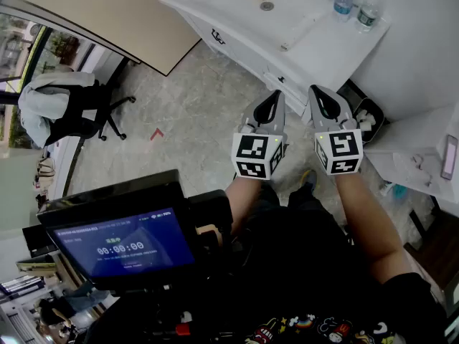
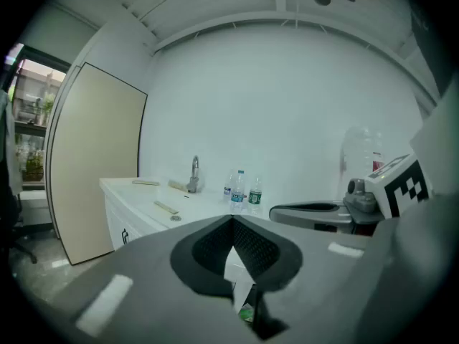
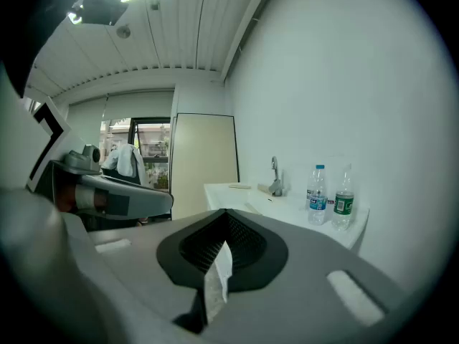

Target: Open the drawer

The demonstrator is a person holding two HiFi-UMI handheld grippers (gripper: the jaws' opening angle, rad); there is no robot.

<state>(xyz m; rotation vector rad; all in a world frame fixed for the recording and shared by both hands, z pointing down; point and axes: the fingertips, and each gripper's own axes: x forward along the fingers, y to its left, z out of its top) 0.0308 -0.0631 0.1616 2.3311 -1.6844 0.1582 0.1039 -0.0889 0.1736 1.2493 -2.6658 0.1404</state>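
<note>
A white sink cabinet (image 1: 287, 20) stands ahead, its drawer fronts (image 1: 247, 52) facing me and closed; one dark handle (image 1: 217, 38) shows near its left end. Both grippers hover side by side in the air in front of it, touching nothing. My left gripper (image 1: 271, 99) has its jaws together and empty, and so does my right gripper (image 1: 320, 95). The left gripper view shows the left gripper (image 2: 234, 224) with the cabinet (image 2: 129, 221) beyond. In the right gripper view the right gripper (image 3: 226, 217) points past the counter (image 3: 244, 196).
Water bottles (image 1: 344, 2) stand at the counter's right end near a faucet (image 2: 194, 174). A bin (image 1: 369, 117) sits beside the cabinet. A beige panel (image 1: 107, 13) leans at left. An office chair with a jacket (image 1: 72, 106) stands on the floor. A screen (image 1: 125, 246) hangs at my chest.
</note>
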